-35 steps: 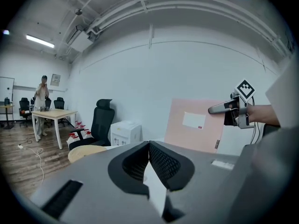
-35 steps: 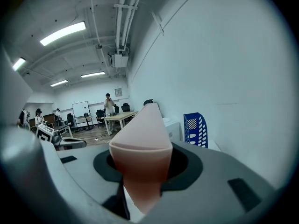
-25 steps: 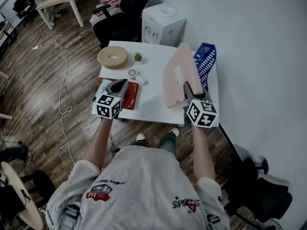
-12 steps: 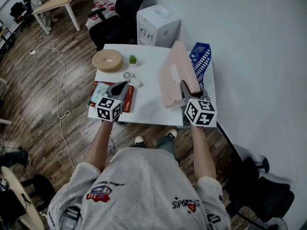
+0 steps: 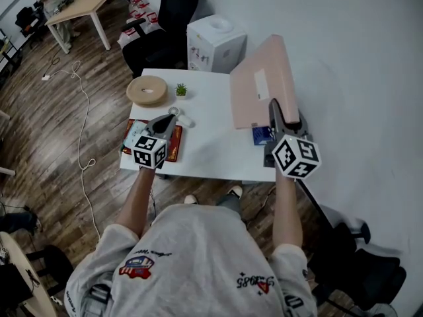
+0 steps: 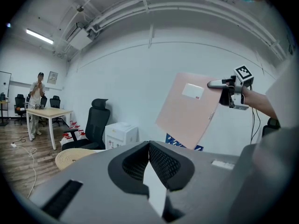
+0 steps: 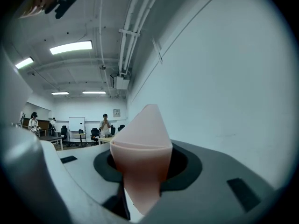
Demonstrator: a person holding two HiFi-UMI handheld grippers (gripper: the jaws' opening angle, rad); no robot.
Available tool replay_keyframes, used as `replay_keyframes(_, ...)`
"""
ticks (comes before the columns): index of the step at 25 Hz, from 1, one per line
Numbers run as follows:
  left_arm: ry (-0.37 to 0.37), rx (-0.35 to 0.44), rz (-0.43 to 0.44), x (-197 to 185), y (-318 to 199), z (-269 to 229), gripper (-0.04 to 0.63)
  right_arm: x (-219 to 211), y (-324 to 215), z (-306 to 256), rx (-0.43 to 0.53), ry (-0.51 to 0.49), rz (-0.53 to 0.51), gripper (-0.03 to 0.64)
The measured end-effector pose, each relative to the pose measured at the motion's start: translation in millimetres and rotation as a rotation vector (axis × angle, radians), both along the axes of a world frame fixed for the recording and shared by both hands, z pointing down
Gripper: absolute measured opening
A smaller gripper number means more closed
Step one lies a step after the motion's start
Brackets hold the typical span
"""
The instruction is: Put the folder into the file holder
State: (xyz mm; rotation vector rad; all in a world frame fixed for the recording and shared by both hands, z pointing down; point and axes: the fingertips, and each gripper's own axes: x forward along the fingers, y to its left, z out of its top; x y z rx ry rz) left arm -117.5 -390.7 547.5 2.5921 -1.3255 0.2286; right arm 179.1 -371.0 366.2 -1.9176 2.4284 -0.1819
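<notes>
The pink folder (image 5: 259,88) hangs tilted in the air over the table's right end, with a white label on its face. My right gripper (image 5: 277,113) is shut on its near edge, and the right gripper view shows the folder (image 7: 141,148) pinched between the jaws. In the left gripper view the folder (image 6: 186,110) is at the right, above the blue file holder (image 6: 179,143). From the head view only a small part of the file holder (image 5: 262,135) shows beneath the folder. My left gripper (image 5: 166,120) hovers over the table's left side, shut and empty.
On the white table (image 5: 211,147) lie a red book (image 5: 176,144), a round tan disc (image 5: 149,90), a small plant (image 5: 181,90) and a small white fan (image 5: 180,117). Behind the table stand a white water dispenser (image 5: 217,39) and a black chair (image 5: 170,12). The wall runs close on the right.
My right gripper has raised the folder and carried it right and farther back, so it now covers most of the blue file holder. The left gripper has barely moved.
</notes>
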Motion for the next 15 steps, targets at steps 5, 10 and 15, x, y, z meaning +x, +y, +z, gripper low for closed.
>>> replay_keyframes(5, -0.001, 0.003, 0.018, 7.7, -5.3, -1.3, 0.006, 21.5, 5.7, -53.0, 0.131, 0.003, 0.038, 0.169)
replay_keyframes(10, 0.003, -0.001, 0.038, 19.3, -9.2, -0.4, 0.006, 55.0, 15.6, -89.6, 0.202, 0.013, 0.101, 0.169)
replay_keyframes(15, 0.008, -0.006, 0.066, 34.3, -15.1, 2.8, 0.006, 88.7, 24.6, -93.3, 0.208, 0.022, 0.174, 0.169)
